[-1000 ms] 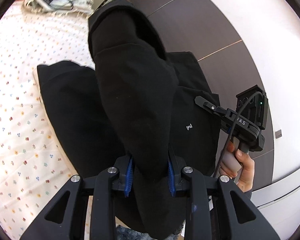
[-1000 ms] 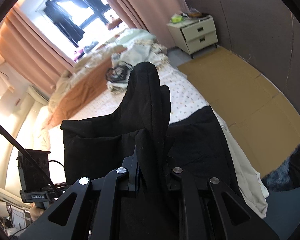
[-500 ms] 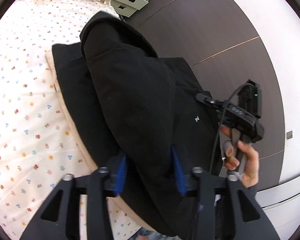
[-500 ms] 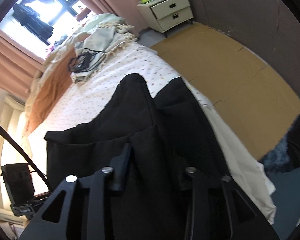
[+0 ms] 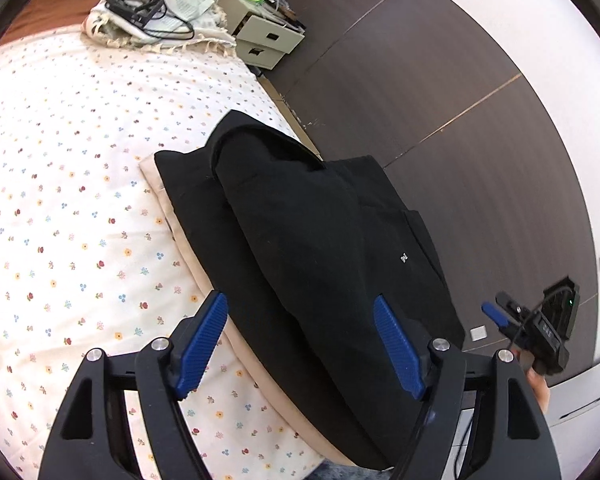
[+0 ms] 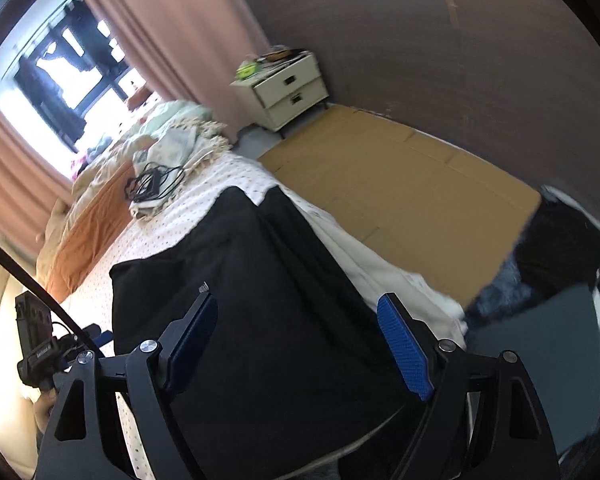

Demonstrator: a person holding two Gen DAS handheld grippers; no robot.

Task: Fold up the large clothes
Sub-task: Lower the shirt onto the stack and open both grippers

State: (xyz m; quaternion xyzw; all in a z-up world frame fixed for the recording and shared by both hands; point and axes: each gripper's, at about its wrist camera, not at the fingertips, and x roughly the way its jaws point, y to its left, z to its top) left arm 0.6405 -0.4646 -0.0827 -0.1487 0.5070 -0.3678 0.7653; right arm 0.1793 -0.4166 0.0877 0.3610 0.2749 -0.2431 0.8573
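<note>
The black garment [image 5: 312,240] lies at the foot edge of the bed [image 5: 60,200], on a strip of beige cloth [image 5: 204,264] that shows along its bed-centre side. A folded-over panel rests on top of the garment's lower layer, its rounded end pointing toward the nightstand [image 5: 268,40]. A small white logo sits on the side of the garment nearer the dark wall.

A second ago both grippers were pinching that upper panel and holding it raised above the rest of the garment; half a second ago the fingers had begun to part as the panel came down. Now the left gripper [image 5: 300,344] stands released, its blue pads wide apart on either side of the garment's near end and holding nothing. The right gripper [image 6: 296,344] is likewise spread wide, its pads clear of the fabric; seen from the left wrist it has drawn off to the side of the garment away from the bed's centre.

So the fold has been laid and let go. Judging by how the panel lies, this fold looks done, and the garment may still need another fold or a smoothing pass.

Beyond the garment, a pile of linen with a tangle of black cable [image 5: 144,4] sits on the bed toward the nightstand.
</note>
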